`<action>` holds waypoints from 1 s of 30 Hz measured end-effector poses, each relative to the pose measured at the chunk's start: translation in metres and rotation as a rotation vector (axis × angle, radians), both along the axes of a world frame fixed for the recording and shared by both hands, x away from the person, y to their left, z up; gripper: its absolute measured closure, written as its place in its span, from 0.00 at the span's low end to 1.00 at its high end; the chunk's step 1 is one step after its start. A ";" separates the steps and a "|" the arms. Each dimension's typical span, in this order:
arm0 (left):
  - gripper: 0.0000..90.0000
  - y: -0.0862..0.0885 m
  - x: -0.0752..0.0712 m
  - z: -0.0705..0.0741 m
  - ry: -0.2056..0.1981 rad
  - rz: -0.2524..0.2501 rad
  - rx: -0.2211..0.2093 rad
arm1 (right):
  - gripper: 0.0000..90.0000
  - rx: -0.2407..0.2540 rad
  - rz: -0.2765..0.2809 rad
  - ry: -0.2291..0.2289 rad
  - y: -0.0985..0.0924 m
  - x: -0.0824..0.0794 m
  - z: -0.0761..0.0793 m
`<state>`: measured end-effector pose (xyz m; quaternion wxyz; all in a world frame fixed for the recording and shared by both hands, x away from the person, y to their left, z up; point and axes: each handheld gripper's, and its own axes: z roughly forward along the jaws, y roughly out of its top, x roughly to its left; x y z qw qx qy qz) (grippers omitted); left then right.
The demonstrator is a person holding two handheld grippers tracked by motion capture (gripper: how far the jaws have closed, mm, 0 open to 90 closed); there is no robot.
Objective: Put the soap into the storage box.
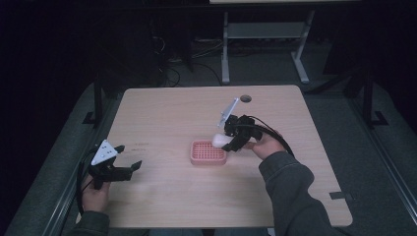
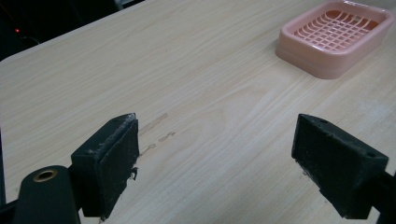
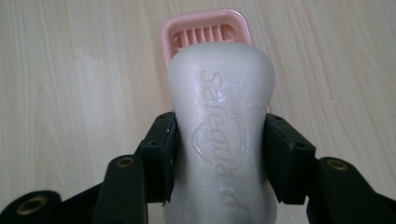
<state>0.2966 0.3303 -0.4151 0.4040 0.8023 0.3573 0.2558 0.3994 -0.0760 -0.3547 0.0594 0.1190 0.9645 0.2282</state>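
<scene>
**Soap bar held above the near-right rim of the soap dish**

High view: The right gripper (image 1: 227, 139) carries a white soap bar (image 1: 220, 140) just above the right edge of the pink soap dish (image 1: 208, 153), which rests near the middle of the wooden table (image 1: 162, 113). The dish lies down and to the left of the bar; the right hand is by far the nearer one. The left gripper (image 1: 129, 158) stands well apart at the table's left edge, jaws wide and empty.

Left gripper view: The black, coarse-faced pads (image 2: 114, 161) stand spread over bare wood grain. The dish (image 2: 335, 38) is rectangular with rounded corners and a slotted grid floor.

Right gripper view: The jaws clamp the bar (image 3: 222, 116) at its narrowed waist. Its long axis runs straight out from the gripper, toward the dish (image 3: 205, 29) beyond it. The surface is smooth, waxy, with embossed lettering.
</scene>
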 end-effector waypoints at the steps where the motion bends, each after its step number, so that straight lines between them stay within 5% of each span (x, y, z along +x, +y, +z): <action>1: 0.16 0.000 0.000 0.000 0.000 0.000 -0.001 | 0.54 0.001 0.005 -0.004 0.001 0.001 -0.001; 30: 0.16 0.000 0.000 0.000 0.002 -0.002 -0.008 | 0.54 -0.032 0.032 0.037 0.042 0.023 -0.027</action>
